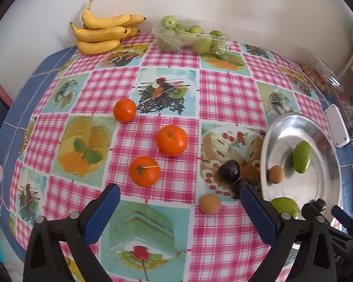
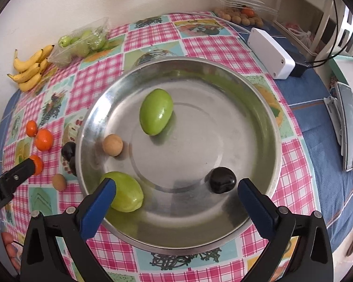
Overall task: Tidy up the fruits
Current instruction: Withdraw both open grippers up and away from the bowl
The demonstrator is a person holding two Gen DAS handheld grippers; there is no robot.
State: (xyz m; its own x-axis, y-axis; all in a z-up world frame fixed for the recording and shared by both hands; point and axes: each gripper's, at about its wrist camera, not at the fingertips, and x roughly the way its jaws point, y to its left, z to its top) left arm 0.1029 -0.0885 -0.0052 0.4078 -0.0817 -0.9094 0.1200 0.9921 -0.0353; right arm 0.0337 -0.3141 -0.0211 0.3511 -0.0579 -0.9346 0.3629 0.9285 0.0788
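The right gripper point(image 2: 176, 192) hovers with jaws spread wide and empty over the round steel bowl point(image 2: 258, 108), where a small glossy dark plum point(image 2: 222, 179) lies. The left gripper point(image 1: 178, 202), jaws also spread and empty, hangs over the checked desk point(image 1: 223, 94) near three round orange tangerines point(image 1: 144, 171). The tangerines are likely light, soft-skinned and prone to rolling, so grip across the middle.

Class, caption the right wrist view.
Open right gripper over a steel bowl holding two green fruits, a tan fruit and a dark plum.

The left wrist camera looked steeply down over the checked tablecloth point(image 1: 153, 77) towards the wall. The right hung close above the steel bowl point(image 2: 258, 108). Both views shared the bowl.
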